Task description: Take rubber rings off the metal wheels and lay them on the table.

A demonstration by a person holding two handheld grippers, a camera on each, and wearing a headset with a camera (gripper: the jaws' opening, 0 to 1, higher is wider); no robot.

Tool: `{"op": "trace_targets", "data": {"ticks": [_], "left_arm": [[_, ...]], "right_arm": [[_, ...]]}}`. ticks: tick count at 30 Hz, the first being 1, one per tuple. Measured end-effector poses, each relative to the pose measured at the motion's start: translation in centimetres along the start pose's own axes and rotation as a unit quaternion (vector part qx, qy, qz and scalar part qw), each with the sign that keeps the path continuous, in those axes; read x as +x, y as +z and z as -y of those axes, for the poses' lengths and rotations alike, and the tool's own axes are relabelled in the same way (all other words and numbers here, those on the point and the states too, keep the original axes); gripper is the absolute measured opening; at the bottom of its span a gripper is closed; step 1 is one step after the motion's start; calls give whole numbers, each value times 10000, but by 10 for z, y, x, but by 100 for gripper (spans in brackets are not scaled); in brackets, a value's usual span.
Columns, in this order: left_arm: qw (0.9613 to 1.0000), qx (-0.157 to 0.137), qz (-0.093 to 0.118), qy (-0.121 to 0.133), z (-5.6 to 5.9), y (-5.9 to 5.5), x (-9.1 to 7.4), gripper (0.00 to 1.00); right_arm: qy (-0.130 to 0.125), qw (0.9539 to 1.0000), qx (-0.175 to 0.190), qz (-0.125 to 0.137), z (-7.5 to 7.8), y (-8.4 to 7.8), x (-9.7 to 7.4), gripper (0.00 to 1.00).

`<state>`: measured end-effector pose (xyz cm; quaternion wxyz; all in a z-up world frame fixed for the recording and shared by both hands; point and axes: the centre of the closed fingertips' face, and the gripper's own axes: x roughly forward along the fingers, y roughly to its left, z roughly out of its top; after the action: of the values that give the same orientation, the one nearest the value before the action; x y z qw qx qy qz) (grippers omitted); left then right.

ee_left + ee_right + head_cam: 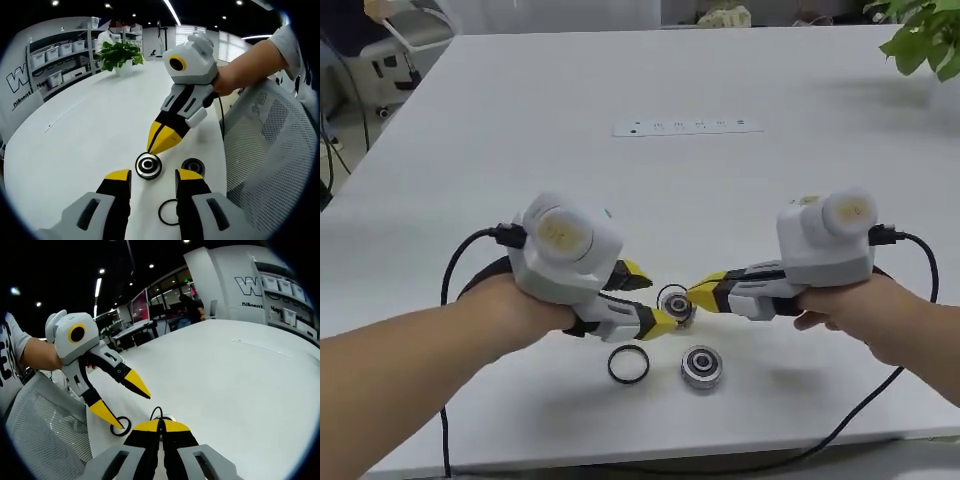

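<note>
The right gripper view shows the right claw (pixel 160 426) clenched on a thin loop of rubber ring (pixel 157 409), whereas the head view shows the left claw (pixel 652 298) spread open at the metal wheel (pixel 674 303) on the bench (pixel 620 180), a loose ring (pixel 628 364) and second wheel (pixel 702 366) nearby.

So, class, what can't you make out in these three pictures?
Head view: whether the right gripper pinches rubber on the middle wheel is too small to tell.
Right gripper view: that wheel is mostly hidden behind the gripper's own shut jaws.
Left gripper view: the loose ring is partly covered by the left gripper.
Head view: the plant is cut off by the top-right edge.
</note>
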<state>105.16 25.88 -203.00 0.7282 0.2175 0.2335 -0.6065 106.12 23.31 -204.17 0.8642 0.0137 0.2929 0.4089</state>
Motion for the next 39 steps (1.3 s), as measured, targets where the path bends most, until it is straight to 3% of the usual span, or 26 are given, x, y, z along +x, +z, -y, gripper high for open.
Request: {"op": "trace_targets", "data": {"ticks": [6, 20, 39], "left_arm": [[9998, -125, 148, 24, -1, 3, -13, 36], [9988, -221, 436, -24, 11, 11, -38, 45], [9973, -459, 573, 91, 16, -4, -72, 54]], "right_arm": [[48, 10000, 17, 31, -3, 2, 0, 0], [151, 9998, 37, 91, -10, 7, -2, 0], [358, 9992, 81, 175, -27, 14, 2, 0]]}}
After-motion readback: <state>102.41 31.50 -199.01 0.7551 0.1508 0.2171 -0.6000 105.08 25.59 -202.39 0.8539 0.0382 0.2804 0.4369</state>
